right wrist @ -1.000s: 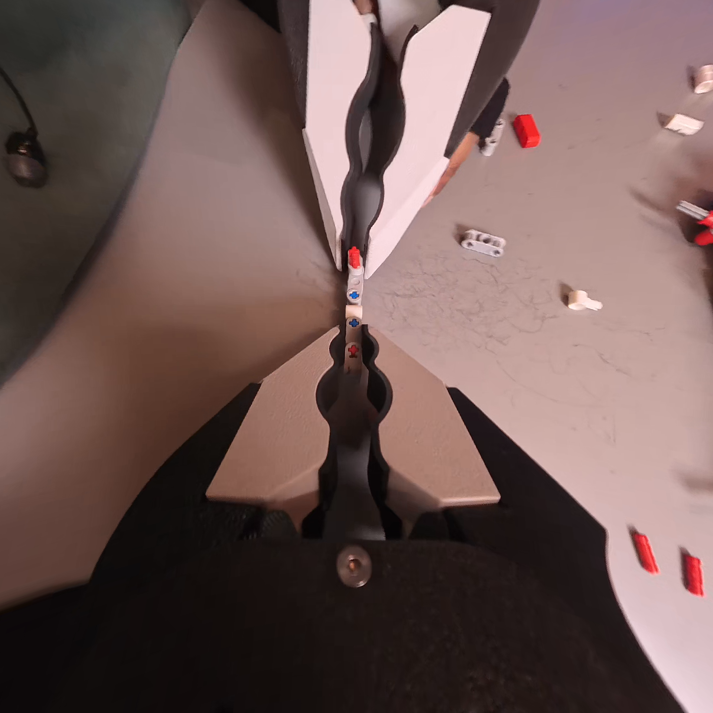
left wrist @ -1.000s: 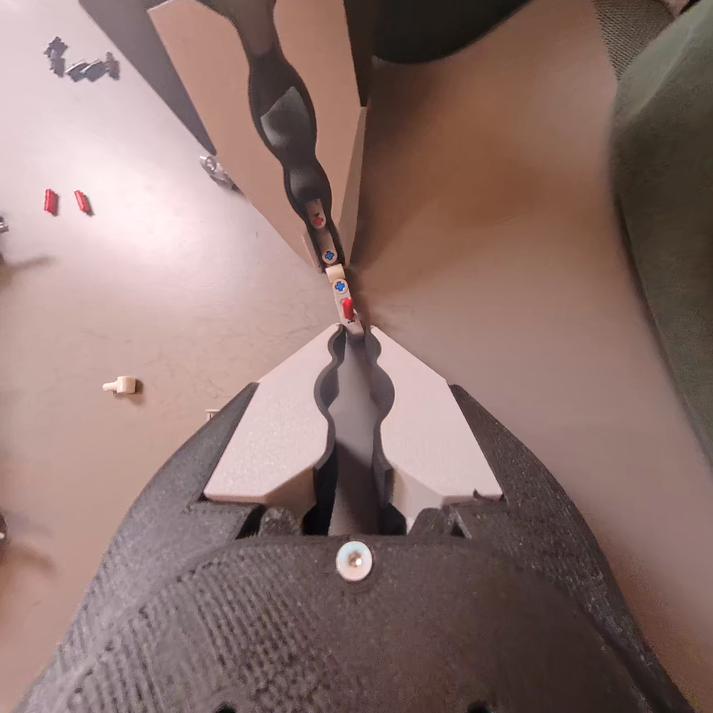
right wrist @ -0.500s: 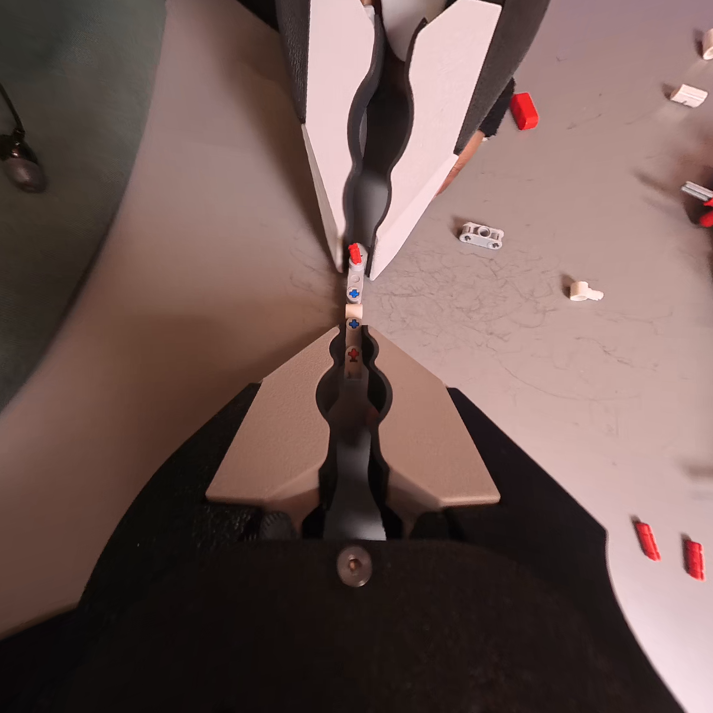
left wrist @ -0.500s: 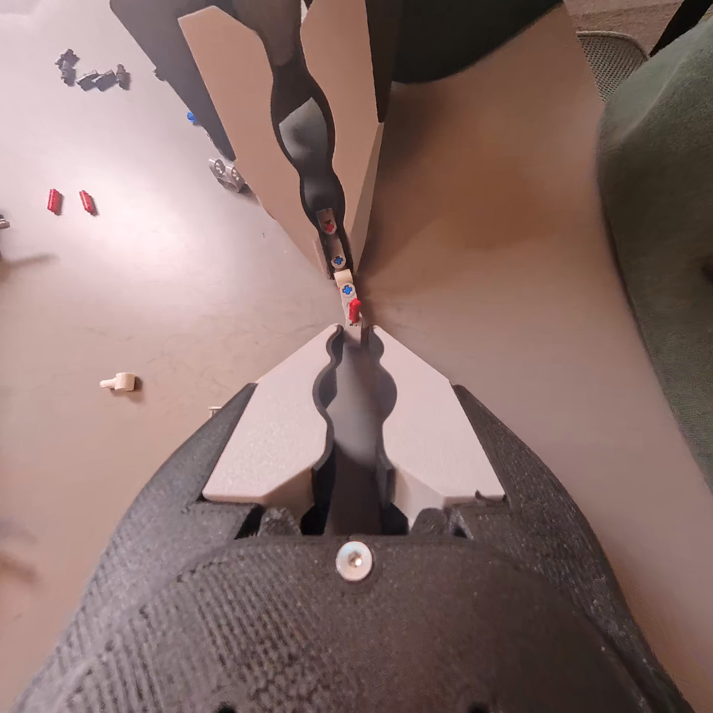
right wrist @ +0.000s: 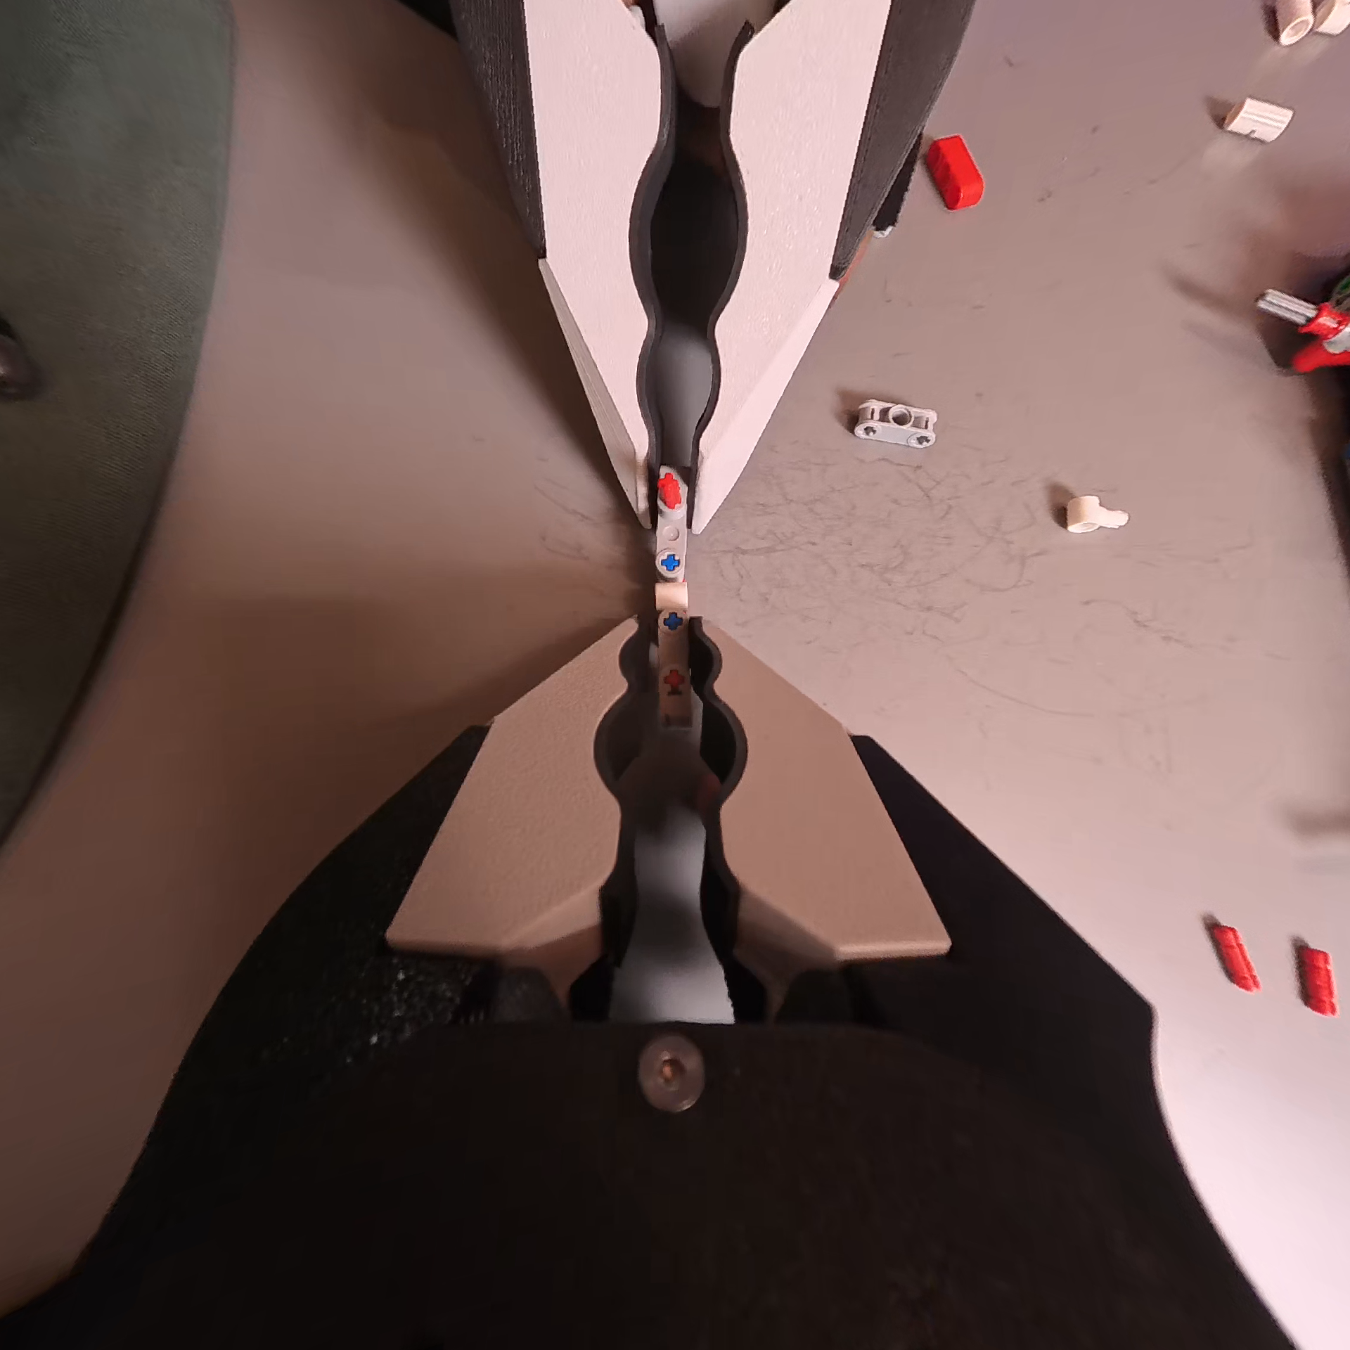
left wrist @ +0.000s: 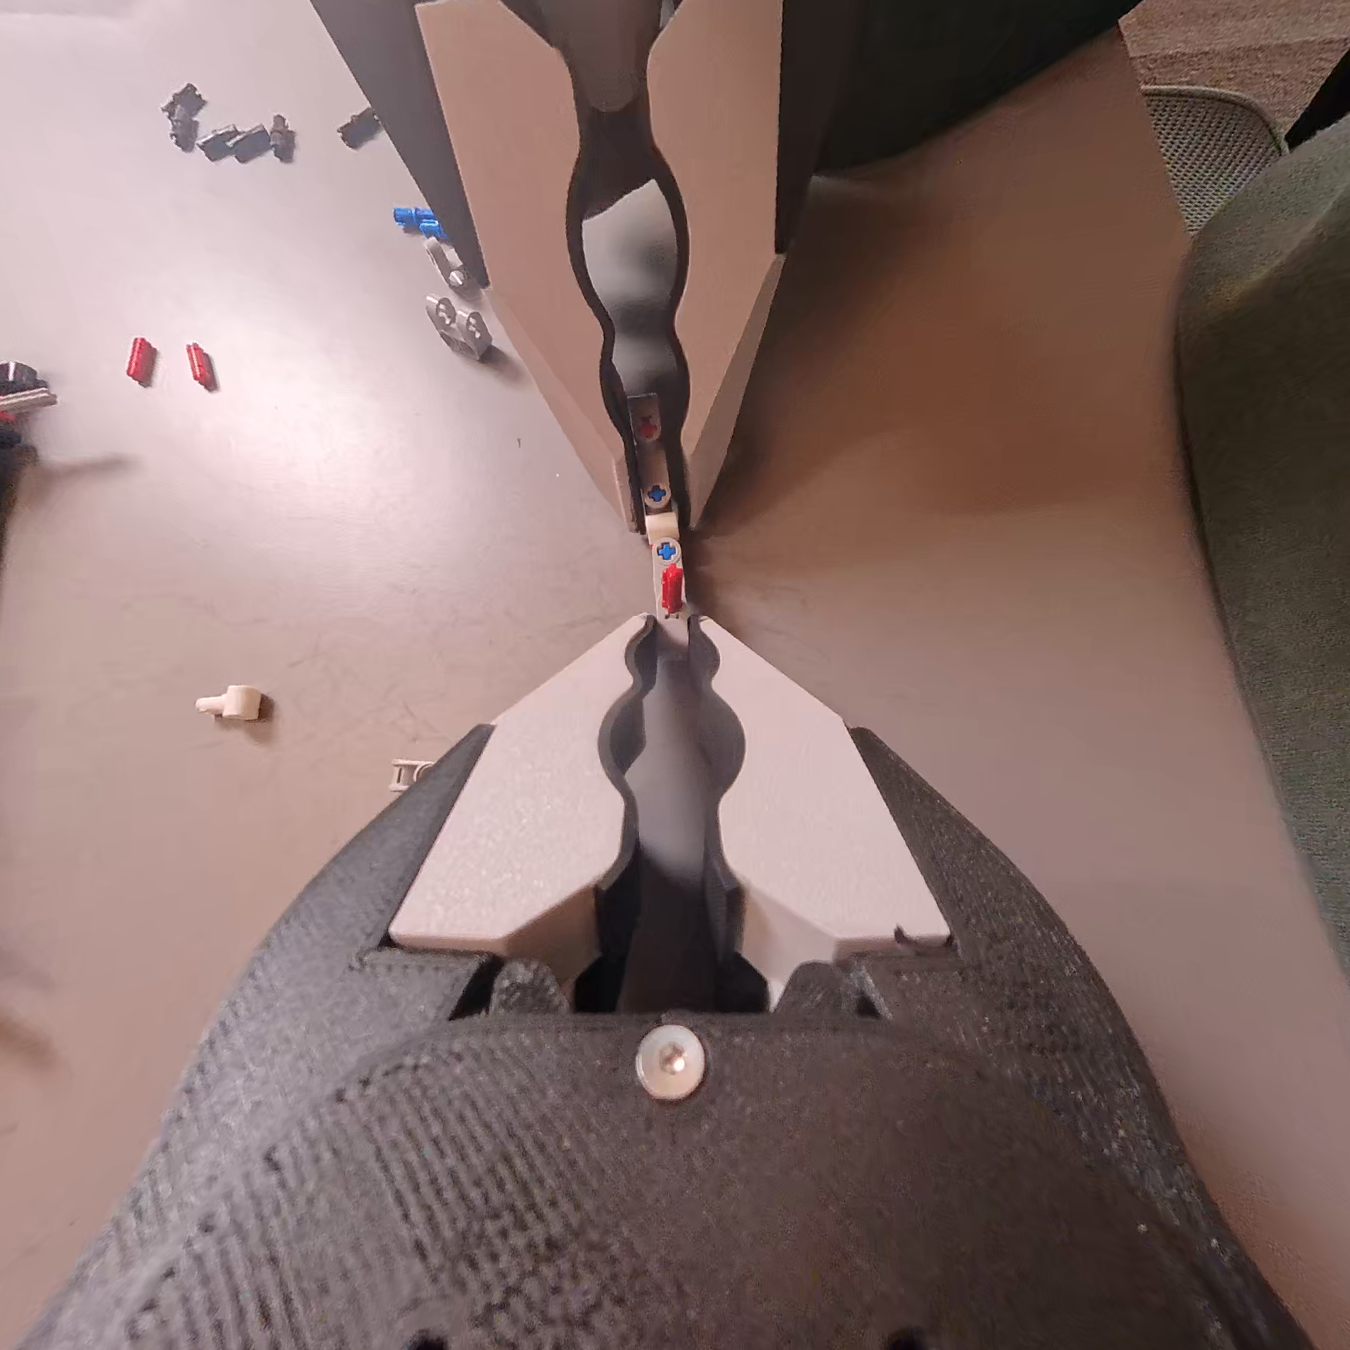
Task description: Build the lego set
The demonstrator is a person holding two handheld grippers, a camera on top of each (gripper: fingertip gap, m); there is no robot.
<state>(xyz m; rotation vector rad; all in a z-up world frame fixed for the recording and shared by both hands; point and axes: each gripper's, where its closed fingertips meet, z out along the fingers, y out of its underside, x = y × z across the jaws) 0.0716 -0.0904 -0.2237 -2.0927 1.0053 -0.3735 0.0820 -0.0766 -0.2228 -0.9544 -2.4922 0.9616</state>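
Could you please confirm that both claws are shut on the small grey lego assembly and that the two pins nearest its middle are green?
Not quite: in the right wrist view those two pins are blue. The left claw and right claw are both shut on the small grey lego assembly.

Both cams ride their own tongs, looking down the fingers, close above the bench (left wrist: 219,548). They face each other head-on, sharing the small lego assembly (right wrist: 672,577) pinched between them.
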